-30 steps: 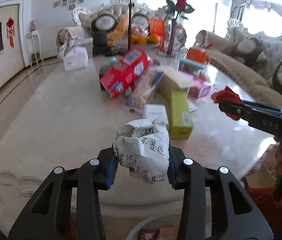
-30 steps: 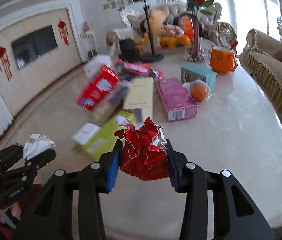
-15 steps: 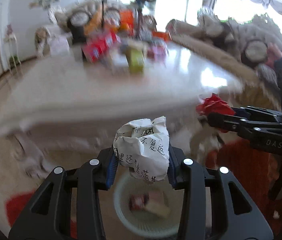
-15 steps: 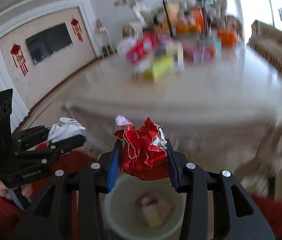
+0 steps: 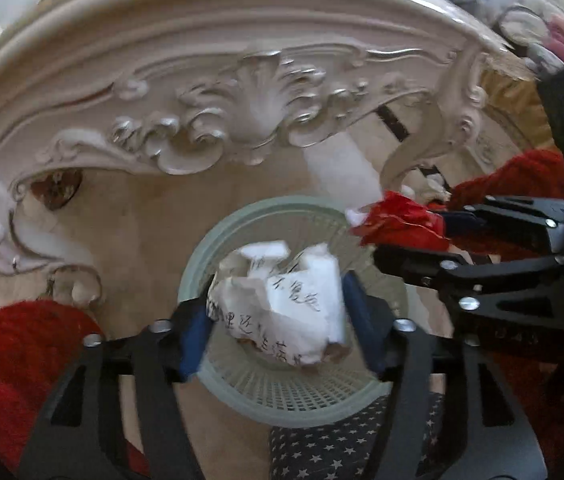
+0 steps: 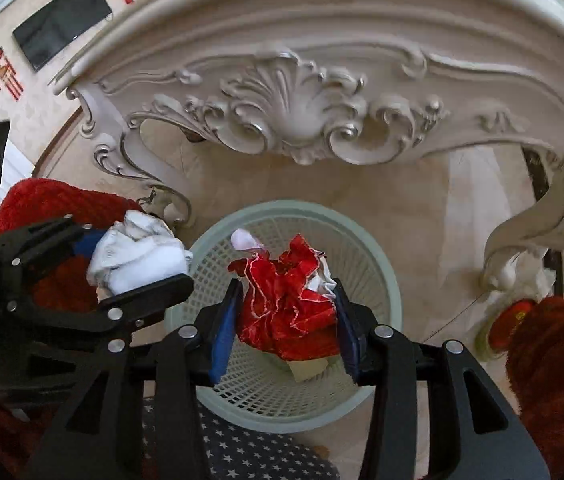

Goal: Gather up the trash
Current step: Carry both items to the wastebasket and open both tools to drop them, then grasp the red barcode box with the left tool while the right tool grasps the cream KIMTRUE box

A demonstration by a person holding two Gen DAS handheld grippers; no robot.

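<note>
Drop-off step being carried out. White paper ball [image 5: 282, 300] being clamped in left gripper [image 5: 278, 320], red wrapper wad [image 6: 288, 300] being clamped in right gripper [image 6: 286, 320]; both being held over basket [image 6: 386, 280] on floor. Next move judged: both grips being opened, wads falling inside rim.

The bench [image 6: 322, 32], cream-coloured with a moulded edge, is spanning the top of both views. A carved shell ornament [image 6: 298, 112] is sitting at the middle of its apron, with scrolls spreading to either side. A curved leg [image 6: 542, 224] is dropping from the bench's right end to the pale marble floor [image 6: 422, 208]. Up beyond the bench's left end, a dark television [image 6: 62, 20] is hanging on the wall, with red ornaments [image 6: 2, 68] dangling beside it. Below the bench, star-patterned dark fabric [image 6: 250, 452] is showing at the bottom.
</note>
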